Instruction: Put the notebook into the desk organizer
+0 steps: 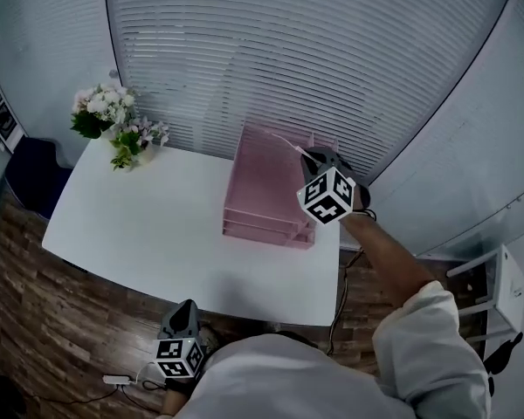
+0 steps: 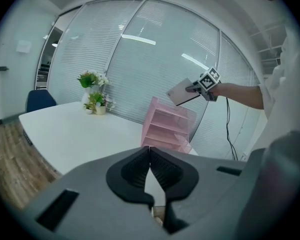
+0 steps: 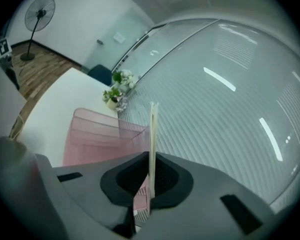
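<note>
- The right gripper (image 1: 315,161) is clamped tight on the notebook (image 3: 151,134). It holds the notebook edge-on in the air above the far right part of the pink desk organizer (image 1: 260,190), not touching it.
- The left gripper (image 2: 150,170) has its jaws together on nothing and hangs low, off the near edge of the tabletop (image 1: 148,225).
- This looks like the carry-to-organizer step.
- Next, the notebook likely needs lowering, lining up with a tray, easing in, then releasing.

Head view: the jaws of the right gripper (image 1: 309,157) are hidden behind its own body; beyond them the notebook (image 1: 286,141) shows only a thin edge. Right gripper view: the gripper's body hides the lower trays of the organizer (image 3: 90,134).
</note>
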`<control>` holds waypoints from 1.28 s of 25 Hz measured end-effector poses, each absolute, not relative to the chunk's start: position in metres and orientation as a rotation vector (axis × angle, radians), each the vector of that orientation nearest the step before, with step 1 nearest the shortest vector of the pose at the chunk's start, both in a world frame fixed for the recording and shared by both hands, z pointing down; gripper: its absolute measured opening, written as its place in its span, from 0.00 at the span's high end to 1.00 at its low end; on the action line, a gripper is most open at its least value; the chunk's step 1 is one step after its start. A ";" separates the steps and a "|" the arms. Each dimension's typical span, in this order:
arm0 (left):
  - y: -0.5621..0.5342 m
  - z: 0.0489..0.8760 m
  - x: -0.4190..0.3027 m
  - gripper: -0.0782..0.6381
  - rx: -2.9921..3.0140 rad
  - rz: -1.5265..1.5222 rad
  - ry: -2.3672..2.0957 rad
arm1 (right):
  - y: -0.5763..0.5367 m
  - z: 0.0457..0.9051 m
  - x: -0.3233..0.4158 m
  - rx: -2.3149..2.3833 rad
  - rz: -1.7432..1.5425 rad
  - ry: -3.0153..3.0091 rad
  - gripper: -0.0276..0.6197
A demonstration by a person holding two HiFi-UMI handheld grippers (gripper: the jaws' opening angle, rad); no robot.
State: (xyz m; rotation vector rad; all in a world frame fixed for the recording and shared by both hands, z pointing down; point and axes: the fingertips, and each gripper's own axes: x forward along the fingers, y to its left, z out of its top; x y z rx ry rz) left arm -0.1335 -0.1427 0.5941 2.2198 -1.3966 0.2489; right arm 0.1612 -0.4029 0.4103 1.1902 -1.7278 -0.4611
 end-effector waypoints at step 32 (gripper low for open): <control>-0.149 0.618 -0.168 0.88 2.108 0.204 -1.445 | -0.407 0.558 0.097 0.421 -0.277 -1.531 0.57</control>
